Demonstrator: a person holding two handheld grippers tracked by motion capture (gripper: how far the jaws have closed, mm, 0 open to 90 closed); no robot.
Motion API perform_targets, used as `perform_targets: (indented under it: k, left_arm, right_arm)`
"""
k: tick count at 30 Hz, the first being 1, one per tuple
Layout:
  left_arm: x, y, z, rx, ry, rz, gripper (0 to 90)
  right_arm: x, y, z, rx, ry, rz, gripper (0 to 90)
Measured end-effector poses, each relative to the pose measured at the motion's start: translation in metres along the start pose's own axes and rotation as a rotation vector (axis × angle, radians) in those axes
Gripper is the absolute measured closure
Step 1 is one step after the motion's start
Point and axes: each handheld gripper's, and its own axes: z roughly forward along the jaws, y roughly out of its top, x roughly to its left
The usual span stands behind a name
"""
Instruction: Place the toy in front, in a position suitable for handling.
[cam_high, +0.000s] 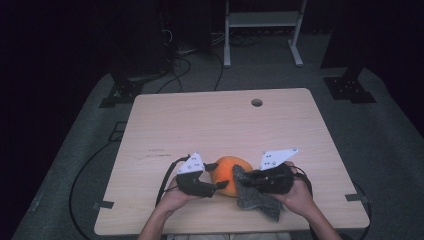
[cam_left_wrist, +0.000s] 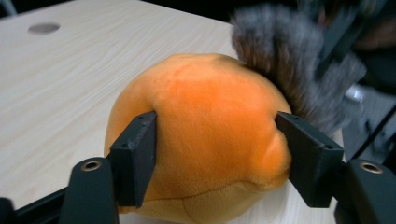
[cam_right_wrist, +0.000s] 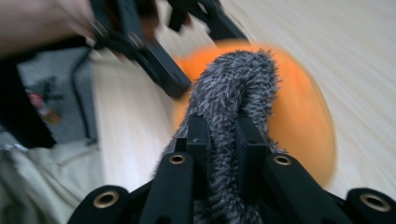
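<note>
Bracing the orange plush toy (cam_high: 228, 174) with the left claw (cam_high: 216, 186): its jaws sit clamped on the toy's two flanks, pads denting the fabric in the left gripper view (cam_left_wrist: 205, 135), likely so it can't roll or slide while the other side works. Toy sits on the wooden surface (cam_high: 210, 125), lower centre of the high view, between both hands. Right claw (cam_high: 250, 181) is pinched tight on a grey fuzzy cloth (cam_high: 252, 195), jaws nearly together with pile bulging between them (cam_right_wrist: 224, 140). Cloth is draped up over the toy's right side, touching it (cam_left_wrist: 285, 56), free end trailing down toward the lower right of the high view. Reads like wiping or covering the toy; can't tell which
</note>
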Motion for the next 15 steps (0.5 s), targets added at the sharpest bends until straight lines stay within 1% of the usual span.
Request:
perform_targets:
  k: [1, 2, 3, 4, 5, 6, 7, 8, 9, 10, 12, 13, 14, 15]
  left_arm:
    - [-0.003, 0.001, 0.001, 0.007, 0.0, 0.03, 33.6]
    - [-0.005, 0.002, 0.001, 0.01, -0.001, 0.043, 33.4]
    - [-0.006, 0.003, 0.001, 0.021, 0.002, 0.054, 32.7]
    - [-0.005, 0.003, 0.001, 0.02, 0.0, 0.04, 30.8]
    - [-0.003, 0.003, 0.001, 0.015, -0.004, 0.006, 27.1]
    - [-0.001, 0.002, 0.002, 0.01, -0.012, -0.037, 23.0]
    - [0.001, 0.001, 0.003, 0.002, -0.024, -0.072, 21.0]
    - [0.001, 0.001, 0.003, -0.006, -0.028, -0.083, 20.8]
    - [0.0, 0.001, 0.004, -0.006, -0.024, -0.065, 22.0]
    - [-0.003, 0.002, 0.004, -0.002, -0.017, -0.033, 24.5]
    - [-0.007, 0.003, 0.004, 0.014, -0.008, 0.022, 27.7]
    - [-0.008, 0.004, 0.003, 0.025, -0.002, 0.046, 28.6]
    - [-0.008, 0.003, 0.002, 0.03, -0.002, 0.06, 29.2]
    - [-0.007, 0.002, 0.001, 0.028, -0.003, 0.056, 29.4]
  right_arm:
    - [0.001, 0.003, -0.001, -0.011, -0.004, -0.01, 78.2]
    - [0.002, 0.006, -0.001, -0.01, -0.014, -0.021, 78.1]
    - [0.001, 0.007, 0.0, 0.0, -0.019, -0.022, 77.9]
    - [0.0, 0.006, 0.001, 0.005, -0.021, -0.019, 77.9]
    - [-0.003, 0.003, 0.003, 0.011, -0.02, -0.01, 78.1]
    - [-0.005, 0.0, 0.004, 0.028, -0.024, -0.004, 78.1]
    - [-0.007, -0.003, 0.006, 0.046, -0.013, 0.01, 78.2]
    - [-0.009, -0.004, 0.006, 0.053, 0.009, 0.019, 78.2]
    - [-0.008, -0.004, 0.005, 0.054, 0.01, 0.014, 78.2]
    - [-0.005, -0.002, 0.005, 0.054, 0.01, 0.006, 78.2]
    - [0.0, 0.001, 0.005, 0.029, 0.025, -0.008, 78.2]
    - [0.001, 0.001, 0.006, 0.026, 0.029, -0.009, 78.3]
    - [0.001, 0.001, 0.007, 0.024, 0.034, -0.012, 78.1]
    - [0.0, 0.0, 0.008, 0.02, 0.04, -0.004, 78.1]
